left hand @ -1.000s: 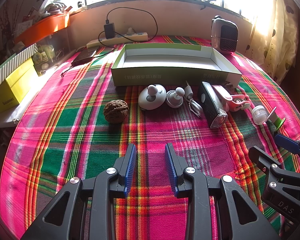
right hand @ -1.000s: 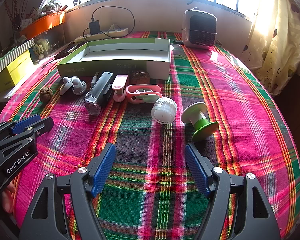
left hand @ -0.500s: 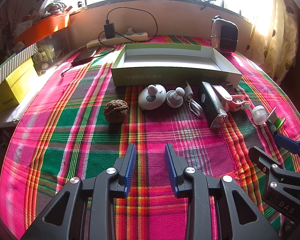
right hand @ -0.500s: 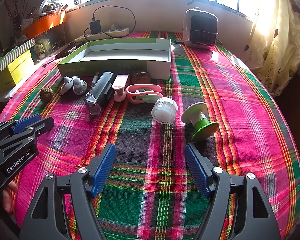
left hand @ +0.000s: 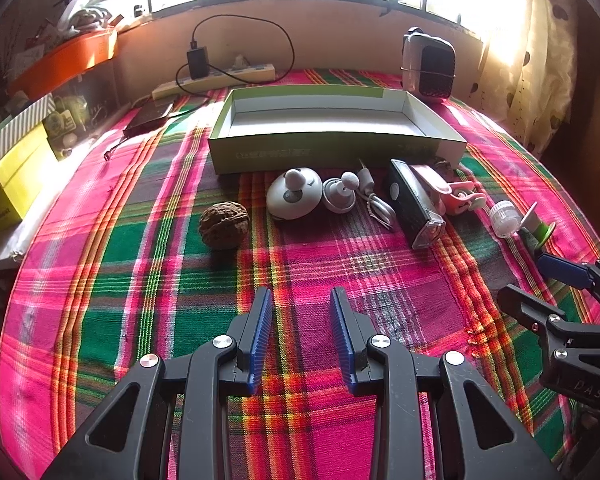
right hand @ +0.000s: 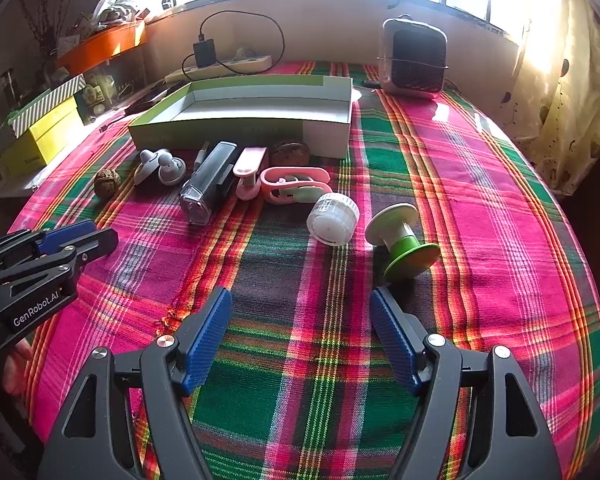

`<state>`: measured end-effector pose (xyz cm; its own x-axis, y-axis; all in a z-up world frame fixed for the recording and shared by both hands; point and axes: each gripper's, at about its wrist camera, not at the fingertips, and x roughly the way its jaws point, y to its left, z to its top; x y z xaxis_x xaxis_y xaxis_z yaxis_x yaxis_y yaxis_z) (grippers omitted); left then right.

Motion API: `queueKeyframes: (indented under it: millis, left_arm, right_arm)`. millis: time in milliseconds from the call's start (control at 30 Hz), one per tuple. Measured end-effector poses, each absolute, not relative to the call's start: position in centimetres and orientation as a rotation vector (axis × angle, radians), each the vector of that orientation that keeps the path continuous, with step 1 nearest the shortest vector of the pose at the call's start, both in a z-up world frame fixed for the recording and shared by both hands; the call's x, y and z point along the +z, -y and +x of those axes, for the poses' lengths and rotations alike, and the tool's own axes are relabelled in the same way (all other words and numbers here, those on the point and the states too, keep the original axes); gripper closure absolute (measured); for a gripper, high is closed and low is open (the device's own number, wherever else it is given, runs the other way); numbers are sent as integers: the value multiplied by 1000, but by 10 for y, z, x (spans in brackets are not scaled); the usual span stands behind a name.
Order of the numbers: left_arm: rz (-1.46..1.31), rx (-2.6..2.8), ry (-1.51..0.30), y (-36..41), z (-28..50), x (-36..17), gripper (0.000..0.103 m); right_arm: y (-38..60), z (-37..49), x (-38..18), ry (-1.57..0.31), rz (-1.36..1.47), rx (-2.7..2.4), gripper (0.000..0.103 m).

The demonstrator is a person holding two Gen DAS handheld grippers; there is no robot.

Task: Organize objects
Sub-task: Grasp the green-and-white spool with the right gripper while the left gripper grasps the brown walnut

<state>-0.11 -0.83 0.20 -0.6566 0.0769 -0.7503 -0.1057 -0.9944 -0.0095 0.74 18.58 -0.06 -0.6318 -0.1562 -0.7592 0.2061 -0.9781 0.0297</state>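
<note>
Nothing is being gripped: the left gripper (left hand: 301,306) and right gripper (right hand: 301,306) are being held apart above the plaid tablecloth (right hand: 480,184). Small objects, including a walnut (left hand: 224,225) and green spool (right hand: 404,240), are lined before the empty box (left hand: 332,128).

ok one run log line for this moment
left hand-held gripper: open, empty | right hand-held gripper: open, empty | box: empty | walnut: on cloth

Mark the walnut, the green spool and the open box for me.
walnut (left hand: 224,225), left wrist view, middle of its shell.
green spool (right hand: 403,235), right wrist view, on its core.
open box (right hand: 236,133), right wrist view, near outer wall.
</note>
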Motion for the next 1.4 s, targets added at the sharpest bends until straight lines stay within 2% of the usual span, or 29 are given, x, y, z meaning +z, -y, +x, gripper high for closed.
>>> queueKeyframes:
  millis: [433,700,800,1033,1200,1400]
  left_arm:
    - [-1270,2761,53,44,-9,7,75]
    - [-1305,2743,111,56,-25,7,74]
    - [-1317,2743,116,59,-31,5,68]
    - [-1325,2732,104,61,-49,4,68]
    - [-1318,2743,70,59,-58,4,67]
    - [-1321,2749,42,57,-65,4,67]
  right_arm:
    - [-233,-12,5,18,1308,-2749,31]
    - [-236,-27,1,-48,1342,-2750,31]
    - [-235,-31,1,-56,1344,-2750,31]
    - [-235,-36,1,-55,1349,-2753,31]
    - [-236,-38,3,-48,1351,-2762,36]
    - [-239,-38,5,-32,1352,-2781,46]
